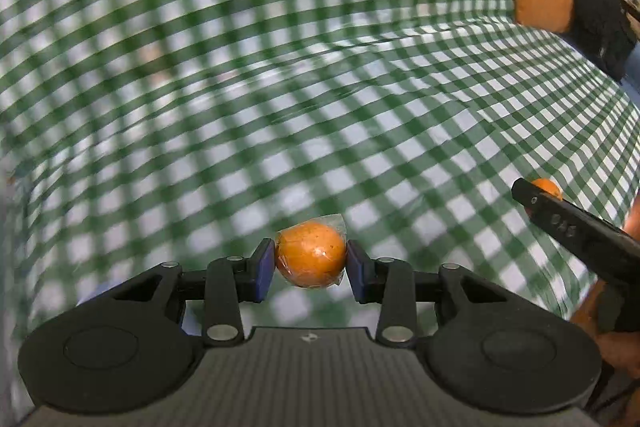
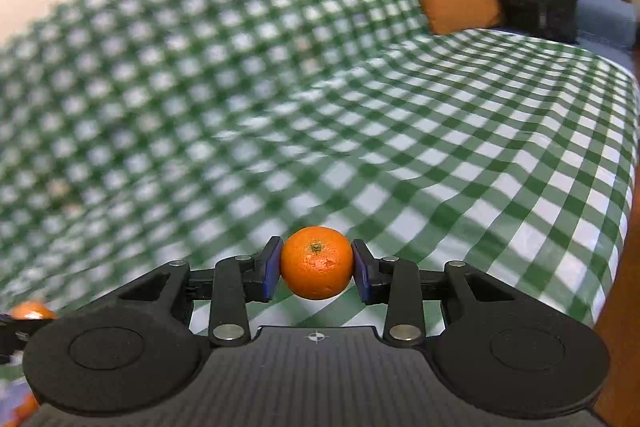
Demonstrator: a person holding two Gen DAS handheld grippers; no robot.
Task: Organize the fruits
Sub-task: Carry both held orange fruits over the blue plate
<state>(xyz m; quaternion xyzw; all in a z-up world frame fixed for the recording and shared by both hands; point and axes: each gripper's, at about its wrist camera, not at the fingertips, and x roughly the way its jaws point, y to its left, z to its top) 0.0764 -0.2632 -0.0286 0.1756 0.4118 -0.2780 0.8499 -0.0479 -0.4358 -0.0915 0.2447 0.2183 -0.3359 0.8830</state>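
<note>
Orange on both sides: our left gripper point(image 1: 311, 259) pinches a plastic-wrapped orange point(image 1: 310, 254), our right gripper point(image 2: 317, 263) a bare mandarin point(image 2: 317, 262), both aloft at twelve o'clock over gingham cloth point(image 2: 460, 147); slick wrap may slip.

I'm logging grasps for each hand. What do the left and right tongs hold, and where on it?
Left tongs: a plastic-wrapped orange fruit, pinched across its two sides. Right tongs: a bare mandarin, also pinched at its sides, its stem end toward the camera.
</note>
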